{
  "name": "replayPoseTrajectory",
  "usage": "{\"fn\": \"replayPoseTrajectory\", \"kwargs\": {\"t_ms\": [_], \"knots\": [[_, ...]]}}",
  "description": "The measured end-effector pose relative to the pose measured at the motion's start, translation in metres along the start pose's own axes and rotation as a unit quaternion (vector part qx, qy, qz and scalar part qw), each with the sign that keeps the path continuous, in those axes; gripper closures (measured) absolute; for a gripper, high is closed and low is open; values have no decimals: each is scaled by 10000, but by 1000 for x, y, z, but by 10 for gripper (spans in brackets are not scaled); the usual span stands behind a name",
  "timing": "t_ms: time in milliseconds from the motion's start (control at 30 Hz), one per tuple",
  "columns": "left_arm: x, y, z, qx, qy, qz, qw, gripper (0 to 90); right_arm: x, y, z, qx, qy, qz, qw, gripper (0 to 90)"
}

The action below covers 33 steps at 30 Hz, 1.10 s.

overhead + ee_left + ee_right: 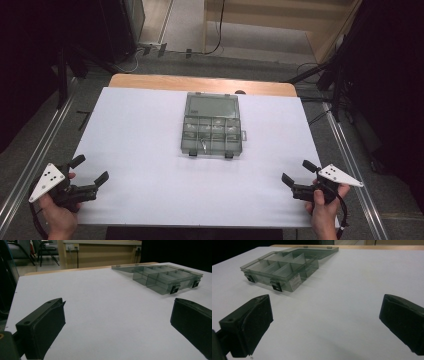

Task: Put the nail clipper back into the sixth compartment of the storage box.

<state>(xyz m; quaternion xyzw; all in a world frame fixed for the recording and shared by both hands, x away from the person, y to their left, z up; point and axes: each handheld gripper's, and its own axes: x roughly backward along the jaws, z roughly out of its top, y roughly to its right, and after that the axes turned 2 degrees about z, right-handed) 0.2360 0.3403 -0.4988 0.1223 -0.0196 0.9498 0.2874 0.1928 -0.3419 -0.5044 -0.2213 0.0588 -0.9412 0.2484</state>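
Both grippers, left (89, 175) and right (296, 175), jaws spread, empty. Organizer box (210, 131) open; small contents, possibly hardware, could spill if nudged.

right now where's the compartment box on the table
In the high view the open compartment box lies on the white table at centre, toward the far edge, lid folded back, well ahead of and between the left gripper and right gripper.

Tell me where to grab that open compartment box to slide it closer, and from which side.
Grip the front wall of the compartment box, between its two black latches, coming from the near edge of the table. The lid lies flat open behind the tray, so the back is awkward. The front wall stands upright and thin, which should suit the open right gripper; the dividers behind it leave little room for a jaw.
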Motion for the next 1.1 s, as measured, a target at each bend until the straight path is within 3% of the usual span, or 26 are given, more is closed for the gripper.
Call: {"fn": "replayPoseTrajectory", "kwargs": {"t_ms": [400,1100], "knots": [[0,0,0,11,7,10,10000,0,23,17,-10,-169,141,-234,9995,0],[-1,0,0,-10,-2,-10,10000,0,20,21,-15,-168,68,-257,9995,0]]}}
